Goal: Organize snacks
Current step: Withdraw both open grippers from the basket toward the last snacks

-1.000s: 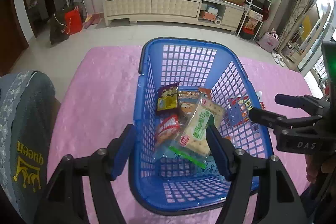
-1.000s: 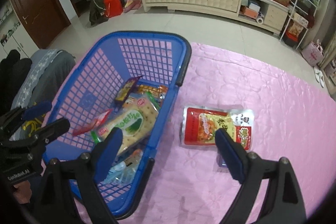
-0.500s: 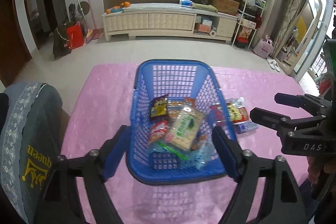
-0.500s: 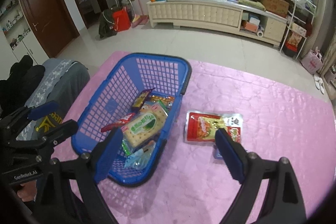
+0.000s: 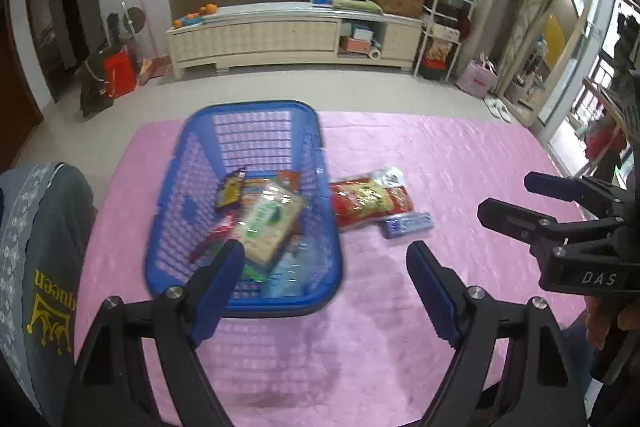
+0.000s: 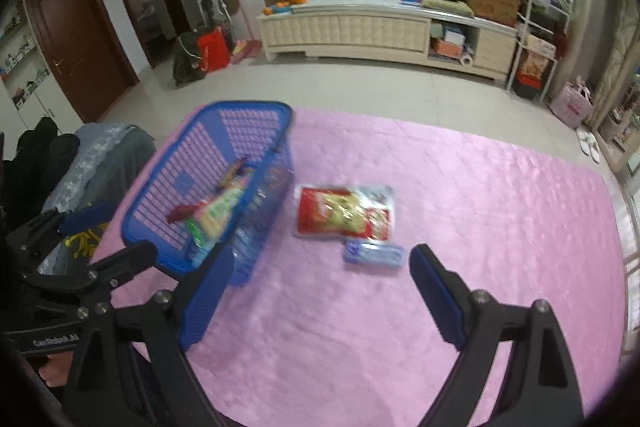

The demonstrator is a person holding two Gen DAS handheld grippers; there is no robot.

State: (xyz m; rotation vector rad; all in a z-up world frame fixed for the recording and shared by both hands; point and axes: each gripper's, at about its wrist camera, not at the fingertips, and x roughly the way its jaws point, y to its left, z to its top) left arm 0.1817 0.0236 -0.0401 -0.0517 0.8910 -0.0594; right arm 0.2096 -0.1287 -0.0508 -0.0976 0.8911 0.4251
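Still, both grippers empty, two snacks outside the basket.
Left gripper (image 5: 326,263) and right gripper (image 6: 320,267) stand wide, holding nothing; near them, blue packet (image 6: 373,254) touches red pouch (image 6: 344,214), so pinching could drag both; blue basket (image 5: 188,187) beside looks full, risking spill.

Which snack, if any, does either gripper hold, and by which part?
None. The left gripper and the right gripper both stand open and empty above the pink cloth.
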